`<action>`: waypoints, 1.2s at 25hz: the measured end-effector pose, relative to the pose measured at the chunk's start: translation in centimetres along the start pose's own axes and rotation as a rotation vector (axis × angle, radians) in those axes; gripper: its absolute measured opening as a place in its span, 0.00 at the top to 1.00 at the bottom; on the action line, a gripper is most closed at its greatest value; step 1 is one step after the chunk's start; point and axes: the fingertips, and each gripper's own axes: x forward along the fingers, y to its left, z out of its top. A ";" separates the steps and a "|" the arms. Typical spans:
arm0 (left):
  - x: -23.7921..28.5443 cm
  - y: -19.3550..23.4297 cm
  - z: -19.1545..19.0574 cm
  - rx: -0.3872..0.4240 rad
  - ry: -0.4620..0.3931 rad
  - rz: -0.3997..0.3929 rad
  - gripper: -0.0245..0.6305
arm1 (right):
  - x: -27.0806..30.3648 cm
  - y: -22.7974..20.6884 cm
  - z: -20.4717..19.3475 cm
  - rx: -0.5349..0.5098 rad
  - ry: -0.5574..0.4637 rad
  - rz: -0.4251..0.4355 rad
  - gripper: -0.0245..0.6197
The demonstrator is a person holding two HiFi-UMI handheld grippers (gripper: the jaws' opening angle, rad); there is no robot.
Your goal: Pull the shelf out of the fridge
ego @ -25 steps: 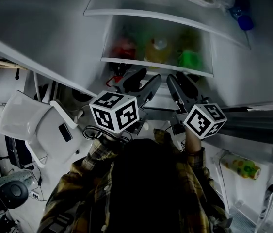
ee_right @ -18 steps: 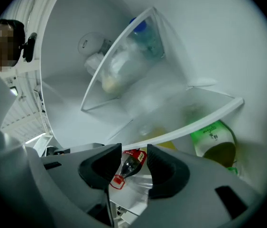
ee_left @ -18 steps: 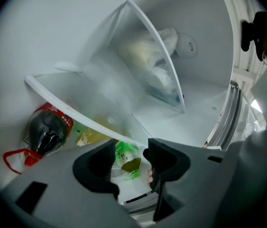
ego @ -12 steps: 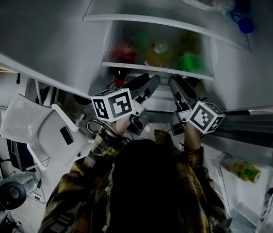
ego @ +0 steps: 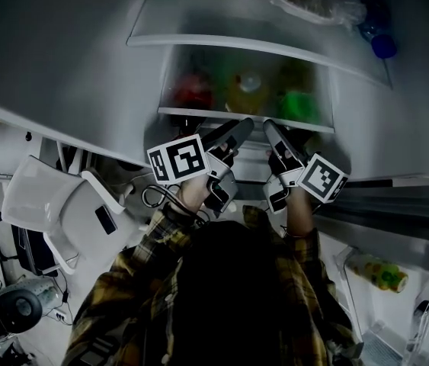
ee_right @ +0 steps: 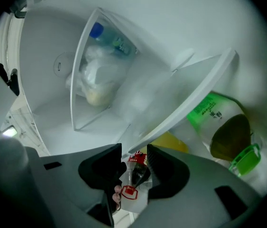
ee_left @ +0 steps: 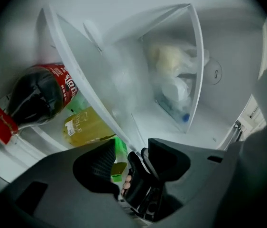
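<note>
The glass shelf (ego: 244, 116) with a white front rim lies over the bottle compartment. My left gripper (ego: 235, 130) and right gripper (ego: 273, 130) reach its front edge side by side. In the left gripper view the shelf rim (ee_left: 102, 87) runs down into my left gripper (ee_left: 132, 155); its jaws are narrowly open, with a strip of green bottle showing between one jaw and the rim. In the right gripper view the rim (ee_right: 190, 99) ends between the jaw tips of my right gripper (ee_right: 134, 152), which close on it.
Under the shelf lie a cola bottle (ee_left: 38, 96), a yellow bottle (ee_left: 83, 125) and a green bottle (ee_right: 218, 122). An upper shelf (ego: 252, 46) carries a plastic bag (ee_right: 97, 75) and a blue-capped bottle (ego: 384, 46). A white chair (ego: 62, 208) stands at the left.
Both grippers have moved forward and up to the shelf's front edge. The two marker cubes have come closer to the fridge.
</note>
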 end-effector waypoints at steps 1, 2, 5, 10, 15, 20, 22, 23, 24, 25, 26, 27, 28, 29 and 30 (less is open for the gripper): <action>0.2 0.0 0.1 -0.011 -0.001 -0.004 0.64 | 0.2 -0.2 0.0 0.015 0.000 0.003 0.72; 0.5 0.0 0.1 -0.023 -0.002 -0.008 0.64 | 0.3 -0.3 0.0 0.032 -0.001 0.006 0.72; 1.2 0.1 0.3 -0.070 -0.006 -0.025 0.64 | 0.9 -0.7 0.2 0.068 -0.005 0.015 0.72; 2.3 0.5 0.9 -0.100 -0.013 -0.028 0.64 | 1.9 -0.9 0.7 0.111 -0.012 0.049 0.72; 3.1 1.1 1.7 -0.125 -0.026 -0.024 0.64 | 2.9 -1.0 1.4 0.136 -0.018 0.055 0.72; 3.2 1.7 2.2 -0.147 -0.053 -0.021 0.64 | 3.6 -1.2 1.9 0.184 -0.028 0.073 0.72; 3.1 1.7 2.6 -0.152 -0.065 -0.022 0.66 | 3.8 -1.4 2.1 0.201 -0.038 0.065 0.72; 3.0 1.9 2.8 -0.155 -0.071 -0.020 0.68 | 3.9 -1.4 2.2 0.203 -0.041 0.059 0.74; 3.0 2.0 2.9 -0.158 -0.075 -0.016 0.72 | 4.0 -1.4 2.2 0.205 -0.045 0.053 0.79; 2.9 2.2 3.0 -0.158 -0.078 -0.009 0.76 | 4.0 -1.4 2.2 0.209 -0.048 0.052 0.82; 2.9 2.3 3.0 -0.157 -0.079 -0.003 0.80 | 4.1 -1.4 2.3 0.211 -0.051 0.055 0.84; 2.9 2.4 3.0 -0.156 -0.078 0.000 0.84 | 4.1 -1.4 2.3 0.214 -0.054 0.060 0.84; 3.0 2.4 3.0 -0.156 -0.078 0.000 0.86 | 4.0 -1.4 2.3 0.220 -0.057 0.062 0.85; 3.0 2.3 3.1 -0.155 -0.077 -0.002 0.86 | 4.0 -1.5 2.3 0.231 -0.060 0.064 0.85; 3.0 2.2 3.1 -0.155 -0.078 -0.004 0.88 | 4.0 -1.6 2.3 0.247 -0.063 0.066 0.85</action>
